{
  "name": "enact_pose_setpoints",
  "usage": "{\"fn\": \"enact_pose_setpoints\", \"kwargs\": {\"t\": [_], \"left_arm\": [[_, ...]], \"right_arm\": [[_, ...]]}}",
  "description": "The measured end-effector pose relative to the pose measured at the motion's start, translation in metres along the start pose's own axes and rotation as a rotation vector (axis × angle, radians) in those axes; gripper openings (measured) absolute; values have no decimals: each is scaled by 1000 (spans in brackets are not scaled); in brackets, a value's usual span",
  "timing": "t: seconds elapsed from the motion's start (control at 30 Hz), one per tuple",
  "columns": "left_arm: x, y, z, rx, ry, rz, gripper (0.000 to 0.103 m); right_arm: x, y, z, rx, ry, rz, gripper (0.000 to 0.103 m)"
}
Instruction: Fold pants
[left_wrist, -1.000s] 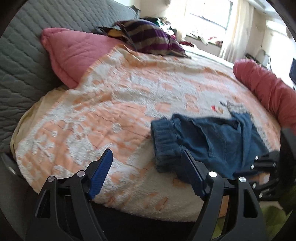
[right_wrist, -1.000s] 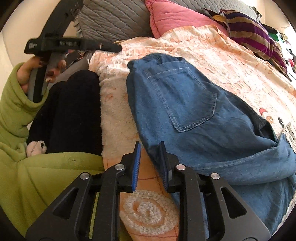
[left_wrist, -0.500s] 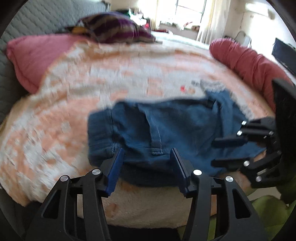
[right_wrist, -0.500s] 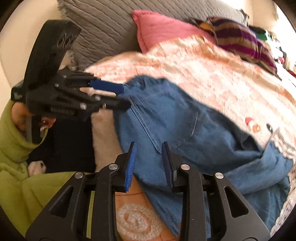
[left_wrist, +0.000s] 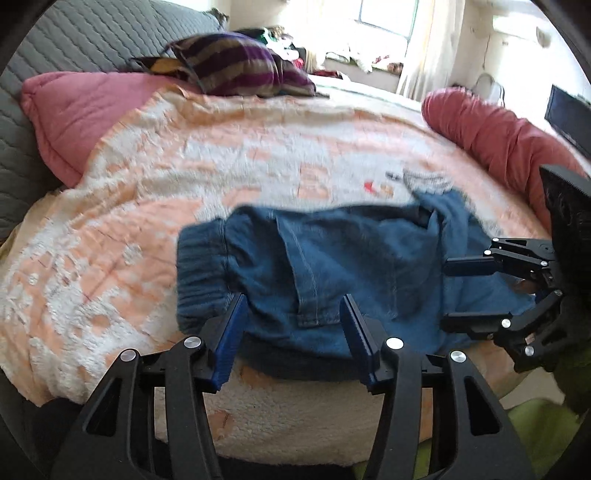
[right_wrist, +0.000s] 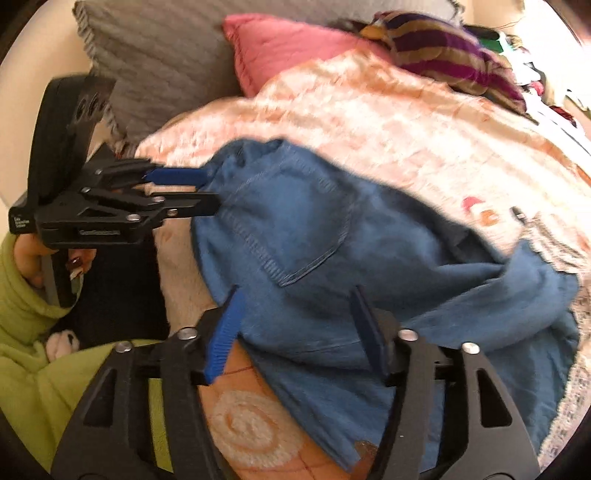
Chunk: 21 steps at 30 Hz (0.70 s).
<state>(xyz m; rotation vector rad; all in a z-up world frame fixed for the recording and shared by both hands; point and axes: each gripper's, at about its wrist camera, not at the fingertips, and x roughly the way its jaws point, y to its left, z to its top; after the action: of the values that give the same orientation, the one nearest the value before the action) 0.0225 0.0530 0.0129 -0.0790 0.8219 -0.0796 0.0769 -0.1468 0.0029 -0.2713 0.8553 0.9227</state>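
Blue denim pants (left_wrist: 332, 266) lie crumpled on the orange and white blanket (left_wrist: 184, 177), ribbed waistband to the left. My left gripper (left_wrist: 293, 314) is open with its blue pads on either side of the near edge of the pants by the waistband; it also shows in the right wrist view (right_wrist: 192, 188), its tips at the pants' corner. My right gripper (right_wrist: 295, 306) is open over the pants (right_wrist: 332, 240) below the back pocket. In the left wrist view it (left_wrist: 448, 295) sits at the pants' right end.
A pink pillow (left_wrist: 74, 107) and a striped cushion (left_wrist: 236, 66) lie at the head of the bed, against a grey quilted backrest (left_wrist: 55, 44). A red bolster (left_wrist: 498, 136) lies along the right side. A green sleeve (right_wrist: 29, 332) shows at the near edge.
My left gripper moved right onto the pants' waistband edge and narrowed its opening. My right gripper opened wide and moved forward over the denim.
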Motion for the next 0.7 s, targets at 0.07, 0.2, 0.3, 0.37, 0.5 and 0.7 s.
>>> {"fn": "enact_pose_setpoints", "kwargs": {"t": [0.07, 0.2, 0.3, 0.37, 0.5, 0.7], "left_arm": [[-9, -3, 3, -8, -22, 8, 57], [-20, -11, 10, -10, -46, -9, 63], [-26, -22, 14, 2, -61, -33, 71], [-28, -30, 17, 9, -61, -57, 74], [-26, -48, 20, 34, -52, -88, 76], [-13, -79, 29, 71, -26, -148, 89]], "right_arm": [[-12, -11, 1, 23, -32, -34, 64], [-32, -35, 1, 77, -87, -95, 73], [-45, -53, 2, 111, -121, -140, 78], [-54, -63, 1, 130, -142, -167, 80], [-67, -78, 2, 154, -180, -220, 87], [-83, -100, 8, 168, -225, -283, 92]]}}
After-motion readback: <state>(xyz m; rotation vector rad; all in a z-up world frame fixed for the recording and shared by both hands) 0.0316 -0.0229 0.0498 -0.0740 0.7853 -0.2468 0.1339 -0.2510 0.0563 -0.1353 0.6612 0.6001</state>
